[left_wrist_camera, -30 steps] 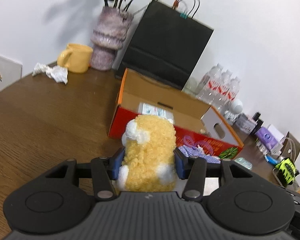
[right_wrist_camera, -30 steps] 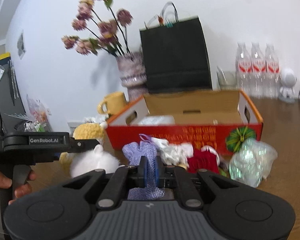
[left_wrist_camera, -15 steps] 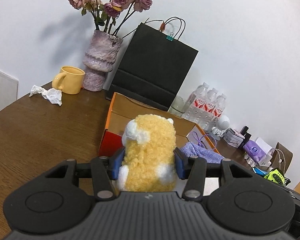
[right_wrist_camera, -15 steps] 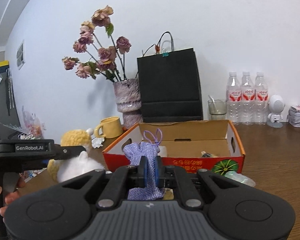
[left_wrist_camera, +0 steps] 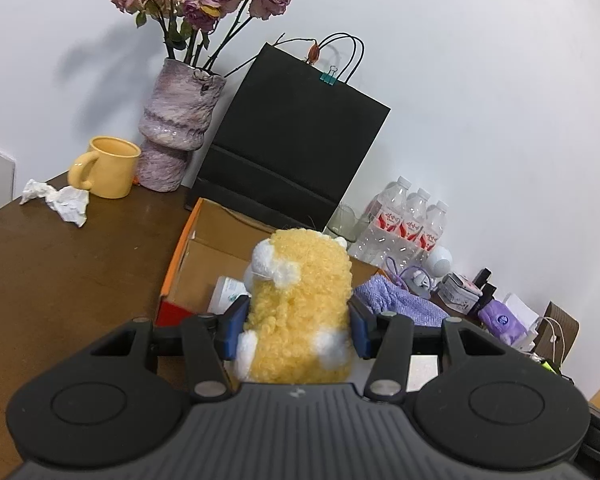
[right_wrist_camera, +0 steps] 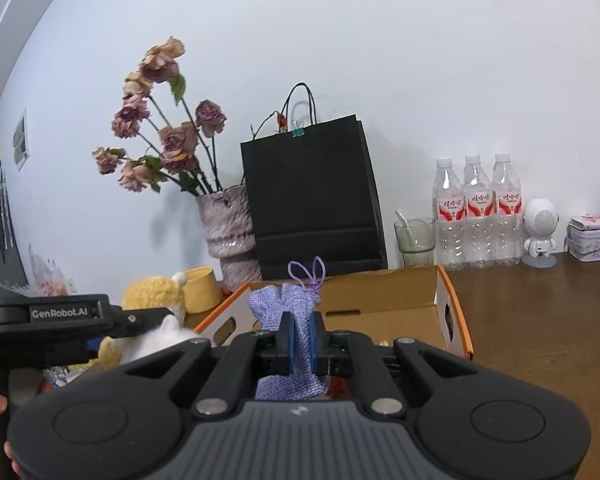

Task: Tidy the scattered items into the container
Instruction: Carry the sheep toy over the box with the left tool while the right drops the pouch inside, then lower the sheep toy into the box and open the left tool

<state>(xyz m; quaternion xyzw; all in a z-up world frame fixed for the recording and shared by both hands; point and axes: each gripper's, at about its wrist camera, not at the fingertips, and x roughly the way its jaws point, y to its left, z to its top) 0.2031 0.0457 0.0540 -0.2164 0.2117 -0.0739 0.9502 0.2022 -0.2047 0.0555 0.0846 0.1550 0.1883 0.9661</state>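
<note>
My left gripper (left_wrist_camera: 296, 332) is shut on a yellow and white plush toy (left_wrist_camera: 300, 304) and holds it in the air at the near rim of the open orange cardboard box (left_wrist_camera: 180, 252). My right gripper (right_wrist_camera: 300, 338) is shut on a purple drawstring pouch (right_wrist_camera: 284, 308), held in the air in front of the same box (right_wrist_camera: 448, 312). The pouch also shows in the left wrist view (left_wrist_camera: 396, 304), and the plush in the right wrist view (right_wrist_camera: 152, 296). A white packet (left_wrist_camera: 228, 292) lies inside the box.
Behind the box stand a black paper bag (left_wrist_camera: 296, 148), a vase of dried roses (left_wrist_camera: 176, 120), a yellow mug (left_wrist_camera: 108, 166) and water bottles (right_wrist_camera: 476, 208). Crumpled tissue (left_wrist_camera: 60, 200) lies on the wooden table (left_wrist_camera: 60, 272). A glass (right_wrist_camera: 414, 236), a white speaker figure (right_wrist_camera: 540, 232) and tins are at the right.
Both grippers have risen off the table with their loads and moved toward the box. The items in front of the box have dropped out of the right wrist view.
</note>
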